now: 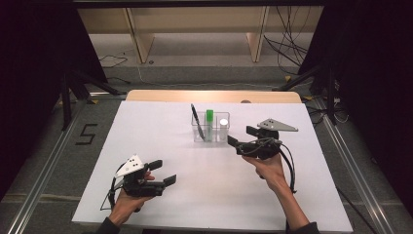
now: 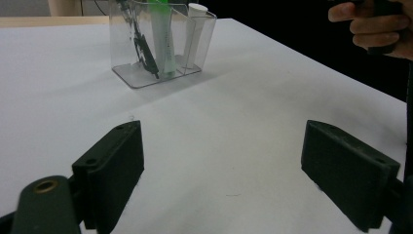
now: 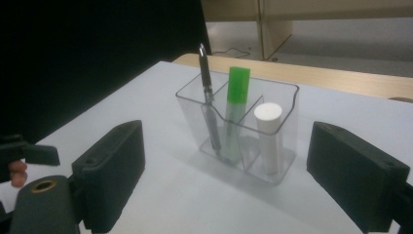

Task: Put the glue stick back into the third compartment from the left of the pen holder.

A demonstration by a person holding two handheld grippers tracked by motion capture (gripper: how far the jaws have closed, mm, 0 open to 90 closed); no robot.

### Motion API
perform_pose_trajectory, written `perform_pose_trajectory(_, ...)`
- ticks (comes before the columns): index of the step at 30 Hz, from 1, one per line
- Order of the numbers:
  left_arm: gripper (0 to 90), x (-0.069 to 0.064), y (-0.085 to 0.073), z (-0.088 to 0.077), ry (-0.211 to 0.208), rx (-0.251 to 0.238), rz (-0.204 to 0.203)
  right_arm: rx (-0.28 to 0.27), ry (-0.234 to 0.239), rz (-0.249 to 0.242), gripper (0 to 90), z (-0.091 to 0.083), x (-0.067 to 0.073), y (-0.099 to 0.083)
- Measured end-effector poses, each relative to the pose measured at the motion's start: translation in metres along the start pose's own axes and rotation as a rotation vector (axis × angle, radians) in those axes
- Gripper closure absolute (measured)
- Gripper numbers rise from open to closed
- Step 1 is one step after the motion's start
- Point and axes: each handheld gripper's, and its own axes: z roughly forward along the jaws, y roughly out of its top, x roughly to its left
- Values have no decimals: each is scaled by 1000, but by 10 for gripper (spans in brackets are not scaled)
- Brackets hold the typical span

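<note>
I see one obstacle on the white table sheet (image 1: 170,146): the clear plastic two-compartment holder (image 3: 272,122). In it stand a black pen (image 3: 207,92), green-capped marker (image 3: 237,97) and white tube (image 3: 269,134). Bare sheet surrounds this holder; my right gripper (image 1: 240,137) sits just beside it, jaws apart.

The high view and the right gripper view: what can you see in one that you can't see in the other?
The high view alone shows the taped number 5 on the floor and the grey plate on the right hand-held gripper. The right gripper view alone shows the divider inside the clear holder close up. Both share the holder, black pen, green marker and white tube.
</note>
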Motion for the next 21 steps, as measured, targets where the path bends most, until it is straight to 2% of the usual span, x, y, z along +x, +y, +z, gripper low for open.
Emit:
perform_pose_trajectory(5, 152, 0, 0, 0, 0, -1, -1, -3, 3, -19, 148, -14, 1, -15)
perform_pose_trajectory(12, 152, 0, 0, 0, 1, -4, -4, -18, 22, -23, 152, -26, 3, -29)
perform_pose_trajectory(21, 152, 0, 0, 0, -4, -2, -1, -20, 23, -59, 155, -40, 10, -50)
